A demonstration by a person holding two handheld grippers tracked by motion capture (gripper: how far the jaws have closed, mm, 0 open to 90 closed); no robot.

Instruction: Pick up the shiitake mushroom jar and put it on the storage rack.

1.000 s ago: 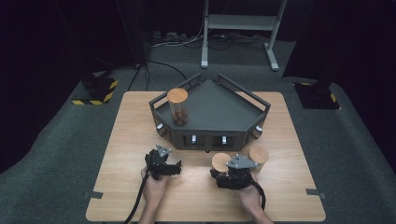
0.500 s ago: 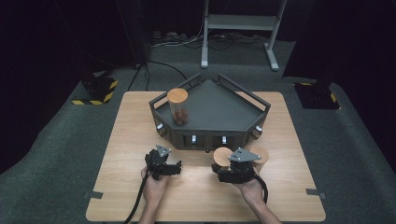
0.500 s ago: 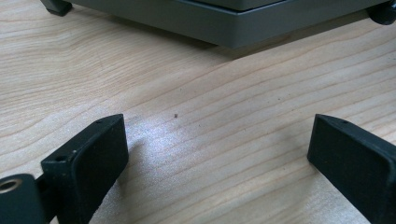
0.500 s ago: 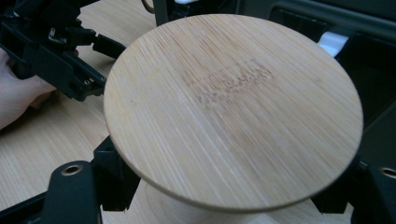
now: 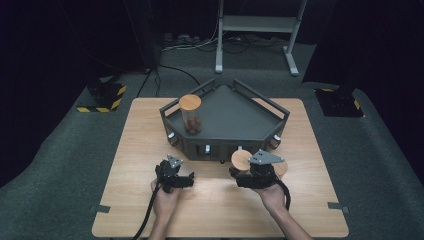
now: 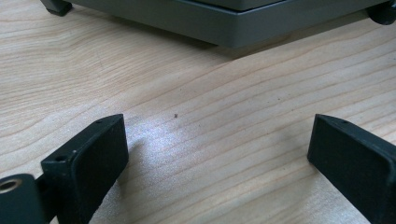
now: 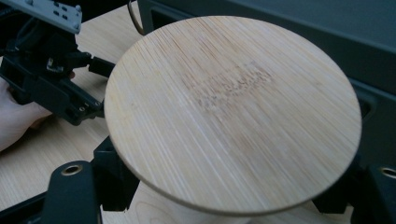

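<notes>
Bamboo-lidded jar [image 5: 242, 161] sits at lower centre of the high view, just before the grey tray [image 5: 227, 120], clamped in the right gripper [image 5: 245, 175] below its lid. It looks rigid, probably glass: breakable, slippery. Left gripper [image 6: 215, 149] gapes wide, empty, above the table [image 6: 196, 116].

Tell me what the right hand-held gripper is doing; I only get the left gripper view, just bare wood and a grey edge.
Observer: The right hand-held gripper is shut on a jar with a round wooden lid, just in front of the grey tray.
Operator: Any other jars?
Observer: A second jar stands inside the tray near its left wall, with something brown in it.
Operator: Anything else on the table?
Observer: A third lid, also wooden, shows just right of that gripper, partly hidden.
</notes>
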